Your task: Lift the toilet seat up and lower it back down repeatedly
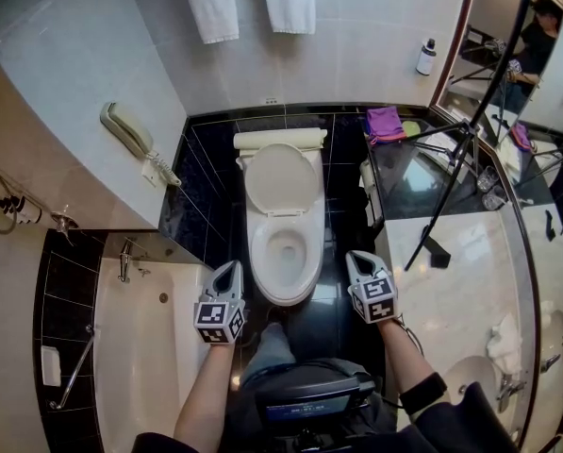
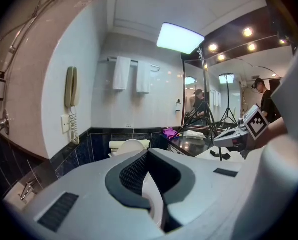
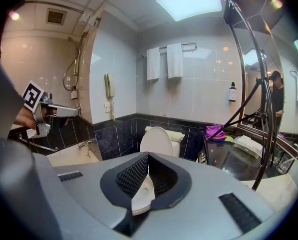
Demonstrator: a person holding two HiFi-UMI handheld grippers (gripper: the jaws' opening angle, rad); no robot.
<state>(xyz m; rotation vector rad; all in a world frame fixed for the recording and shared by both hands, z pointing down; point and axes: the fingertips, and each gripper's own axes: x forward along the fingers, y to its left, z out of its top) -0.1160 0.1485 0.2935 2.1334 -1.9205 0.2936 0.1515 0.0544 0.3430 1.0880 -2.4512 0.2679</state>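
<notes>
- The left tool (image 1: 228, 270) and right tool (image 1: 357, 259) were both shut and empty, flanking the bowl's front without touching it.
- Best, I judged, to hook one closed tip under the front edge and raise it slowly, never letting it drop.
- The toilet seat (image 1: 286, 293), glossy white, seemed to lie down on the bowl between them, with the lid (image 1: 281, 179) upright behind.

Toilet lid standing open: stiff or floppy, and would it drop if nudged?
The toilet lid looks like smooth moulded plastic, so probably stiff and slippery. Standing upright before the tank, it would likely swing down on its hinge if nudged.
</notes>
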